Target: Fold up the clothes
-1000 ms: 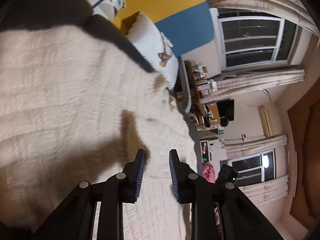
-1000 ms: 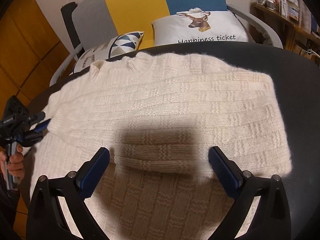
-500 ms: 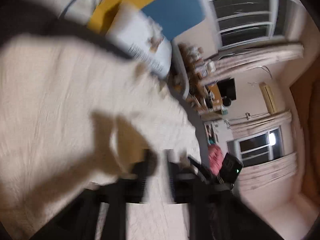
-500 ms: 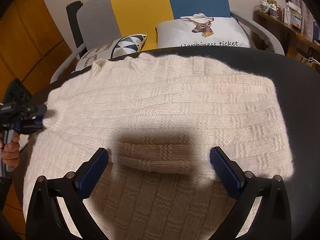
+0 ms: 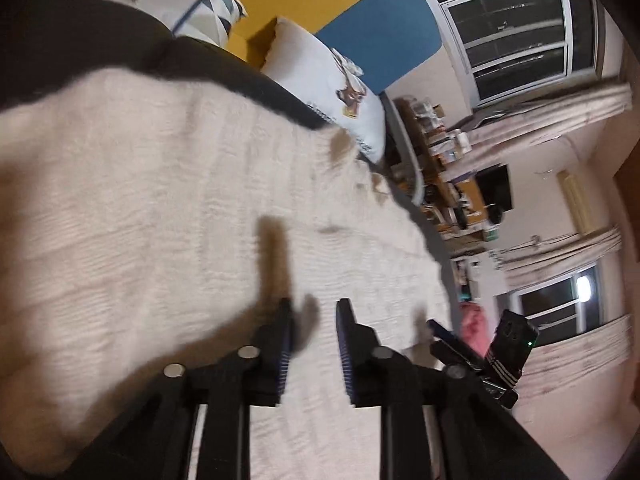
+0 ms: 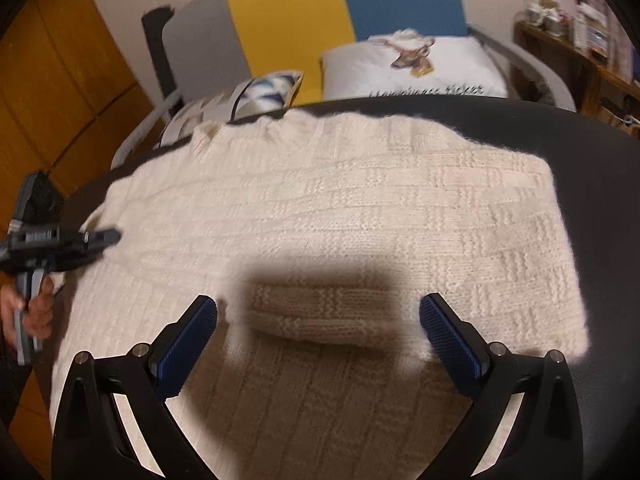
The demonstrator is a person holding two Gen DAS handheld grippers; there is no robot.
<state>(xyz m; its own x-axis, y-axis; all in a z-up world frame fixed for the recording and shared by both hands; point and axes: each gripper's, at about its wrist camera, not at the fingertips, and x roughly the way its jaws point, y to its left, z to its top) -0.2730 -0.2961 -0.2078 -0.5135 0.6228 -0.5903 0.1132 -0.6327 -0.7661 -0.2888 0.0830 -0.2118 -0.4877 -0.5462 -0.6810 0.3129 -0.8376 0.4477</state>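
A cream knit sweater [image 6: 360, 216] lies flat on a black table [image 6: 600, 184], collar toward the sofa. One sleeve is folded across the body, and its cuff [image 6: 320, 316] lies in shadow. My right gripper [image 6: 318, 320] hovers just above that cuff, wide open, with nothing between its blue pads. My left gripper [image 5: 314, 316] is low over the sweater [image 5: 160, 208] at its left edge. Its fingers stand a narrow gap apart with no fabric visibly clamped. The left gripper [image 6: 100, 238] also shows in the right wrist view, held by a hand [image 6: 36, 308].
A sofa with yellow, blue and grey back panels [image 6: 320, 20] stands right behind the table, with a deer-print pillow [image 6: 416, 64] and a triangle-pattern pillow [image 6: 260, 92] on it. A cluttered wooden shelf [image 6: 580, 40] stands at the right. Bare black tabletop surrounds the sweater's right side.
The left gripper has shifted inward, from beside the sweater's left edge to over it, and its view swung and blurred. The right gripper has stayed wide open over the cuff.
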